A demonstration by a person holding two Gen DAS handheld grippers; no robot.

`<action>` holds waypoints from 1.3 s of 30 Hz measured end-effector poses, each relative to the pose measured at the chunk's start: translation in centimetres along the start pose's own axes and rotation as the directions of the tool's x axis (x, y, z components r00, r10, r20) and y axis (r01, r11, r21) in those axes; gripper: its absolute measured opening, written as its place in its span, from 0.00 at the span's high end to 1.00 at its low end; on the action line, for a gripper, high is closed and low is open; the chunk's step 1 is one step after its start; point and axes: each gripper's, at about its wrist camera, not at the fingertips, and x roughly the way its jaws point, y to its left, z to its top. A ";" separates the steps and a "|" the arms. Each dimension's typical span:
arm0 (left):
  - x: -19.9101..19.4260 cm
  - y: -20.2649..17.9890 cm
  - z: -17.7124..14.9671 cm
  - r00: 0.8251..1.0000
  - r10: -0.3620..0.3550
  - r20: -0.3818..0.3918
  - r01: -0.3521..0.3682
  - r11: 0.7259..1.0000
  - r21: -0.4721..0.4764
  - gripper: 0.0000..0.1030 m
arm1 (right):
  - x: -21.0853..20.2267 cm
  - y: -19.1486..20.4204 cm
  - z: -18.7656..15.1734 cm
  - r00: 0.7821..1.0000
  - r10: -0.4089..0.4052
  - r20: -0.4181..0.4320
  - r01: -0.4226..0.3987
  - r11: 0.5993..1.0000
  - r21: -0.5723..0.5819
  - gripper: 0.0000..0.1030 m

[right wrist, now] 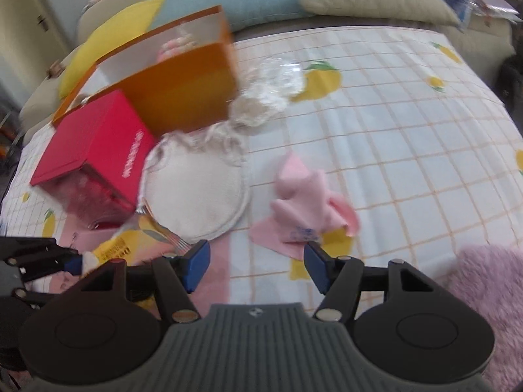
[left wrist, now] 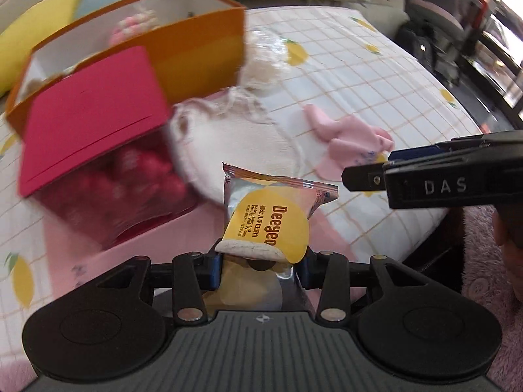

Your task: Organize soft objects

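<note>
In the left wrist view, our left gripper [left wrist: 260, 263] had its fingers clenched on a yellow pack of wipes [left wrist: 266, 219], lifted above the bed [left wrist: 376, 75]. The red box [left wrist: 91, 121] and the orange box [left wrist: 196, 45] stood behind it, with a round white pad [left wrist: 228, 143] beside them.

In the right wrist view, our right gripper [right wrist: 256, 266] kept its fingers released and grasped nothing. The pink cloth [right wrist: 304, 199] lay crumpled on the bed just ahead of them, near the white pad.
</note>
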 end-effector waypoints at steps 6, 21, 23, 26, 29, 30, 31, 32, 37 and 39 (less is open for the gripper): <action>-0.9 2.7 -1.5 0.996 0.086 -0.033 -0.089 0.992 -0.094 0.54 | 3.0 4.5 0.4 0.998 0.037 -0.055 -0.049 0.970 -0.238 0.25; -0.7 5.5 -2.8 0.993 0.104 -0.062 -0.115 0.969 -0.218 0.54 | 10.1 8.6 2.0 0.997 0.002 -0.073 -0.034 0.895 -0.446 0.31; -0.7 5.7 -2.8 0.994 0.095 -0.062 -0.107 0.967 -0.231 0.54 | 10.0 8.9 1.8 0.998 -0.005 -0.059 -0.023 0.882 -0.471 0.37; -0.7 5.8 -2.8 0.994 0.090 -0.057 -0.101 0.966 -0.238 0.54 | 9.6 9.0 1.7 0.999 -0.015 -0.039 -0.006 0.875 -0.484 0.69; -1.0 5.8 -2.8 0.995 0.091 -0.048 -0.100 0.965 -0.243 0.54 | 9.4 8.9 1.8 0.999 -0.045 -0.024 0.027 0.865 -0.501 0.90; -1.1 5.9 -2.8 0.995 0.090 -0.046 -0.099 0.964 -0.246 0.54 | 9.3 8.7 1.8 0.999 -0.040 -0.027 0.022 0.868 -0.495 0.93; -1.2 5.9 -2.9 0.995 0.089 -0.043 -0.097 0.963 -0.250 0.54 | 9.2 8.5 1.9 0.999 -0.037 -0.029 0.018 0.874 -0.485 0.93; -1.3 6.1 -2.9 0.995 0.089 -0.040 -0.096 0.962 -0.255 0.54 | 9.0 8.3 2.0 0.999 -0.036 -0.032 0.016 0.880 -0.474 0.94; -2.1 6.4 -3.2 0.996 0.089 -0.021 -0.091 0.955 -0.284 0.54 | 5.2 8.8 1.1 1.000 -0.020 0.020 0.028 0.856 -0.516 0.94; -2.3 6.6 -3.2 0.996 0.083 -0.014 -0.083 0.950 -0.300 0.54 | 3.4 9.0 0.5 1.000 -0.006 0.025 0.018 0.856 -0.517 0.94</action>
